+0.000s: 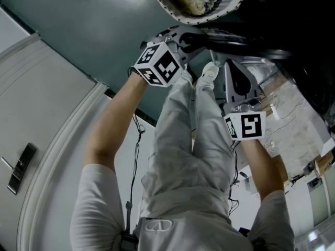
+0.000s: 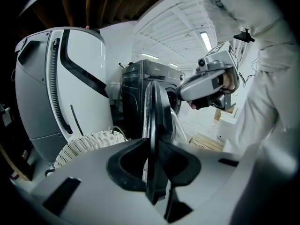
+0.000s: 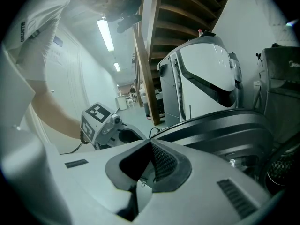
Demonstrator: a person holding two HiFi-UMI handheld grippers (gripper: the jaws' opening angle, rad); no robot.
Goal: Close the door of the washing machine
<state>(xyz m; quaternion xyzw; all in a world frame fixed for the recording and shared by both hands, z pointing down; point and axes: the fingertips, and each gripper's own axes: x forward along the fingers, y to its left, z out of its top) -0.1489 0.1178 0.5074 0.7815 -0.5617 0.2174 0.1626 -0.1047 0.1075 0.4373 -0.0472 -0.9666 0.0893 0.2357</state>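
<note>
Left hand-held gripper (image 2: 152, 149) pinches the rim of the open door (image 2: 157, 104), which stands edge-on out from the washing machine (image 2: 138, 78). The right hand-held gripper (image 3: 150, 146) is pressed together, empty. We reckon the grip's set, and next comes a steady swing shut.

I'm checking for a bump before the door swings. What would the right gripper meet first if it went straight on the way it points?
Most likely the washing machine door: its dark curved rim lies just past the tips of the right gripper, though depth is unclear.
</note>
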